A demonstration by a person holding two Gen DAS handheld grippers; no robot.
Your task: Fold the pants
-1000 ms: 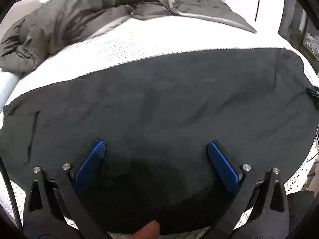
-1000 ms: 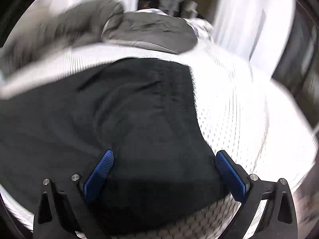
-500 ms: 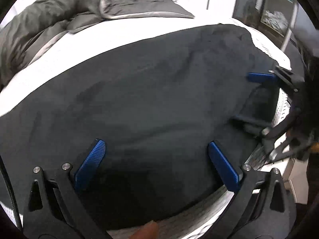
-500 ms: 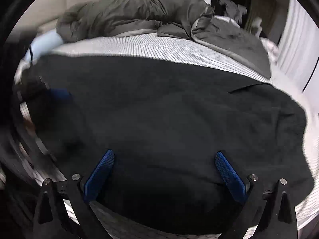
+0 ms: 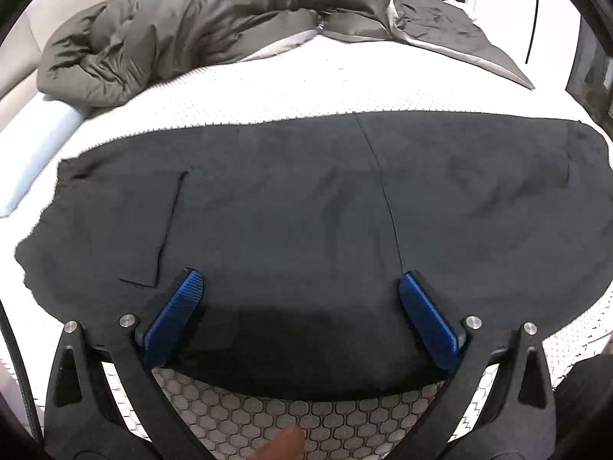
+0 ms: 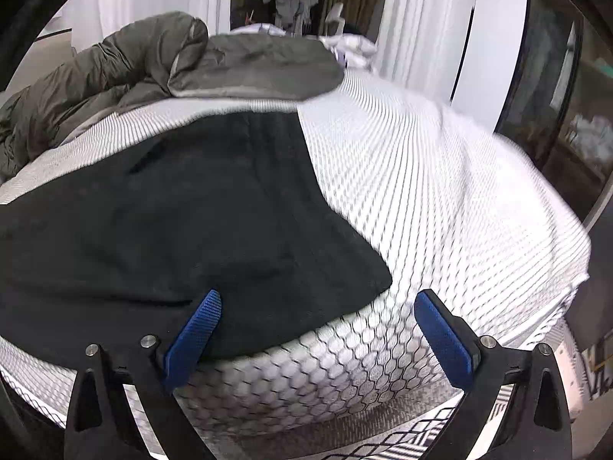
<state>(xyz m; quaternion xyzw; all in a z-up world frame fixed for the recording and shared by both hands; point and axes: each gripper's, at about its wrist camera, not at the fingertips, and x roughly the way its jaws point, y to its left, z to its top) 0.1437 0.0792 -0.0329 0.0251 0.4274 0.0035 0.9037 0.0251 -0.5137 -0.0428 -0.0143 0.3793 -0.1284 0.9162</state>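
Black pants [image 5: 291, 222] lie spread flat across the white mattress [image 5: 291, 92], with a pocket seam at the left and a vertical seam right of centre. My left gripper [image 5: 300, 287] is open above the near edge of the fabric, with nothing between its blue pads. In the right wrist view the pants' right end [image 6: 199, 211] fills the left half, its corner near the mattress edge. My right gripper [image 6: 318, 303] hangs open over that corner and the mattress side, holding nothing.
A rumpled olive-grey duvet [image 5: 214, 19] is heaped along the far side of the bed [image 6: 440, 191]. A pale blue pillow [image 5: 34, 142] lies at the far left. White curtains [image 6: 421, 30] and a dark glass door [image 6: 548, 96] stand beyond the bed's right side.
Both cameras have swung: the left view turned back to face the pants squarely and the right gripper dropped out of it. The right view turned right toward the pants' end. Both grippers stayed open.
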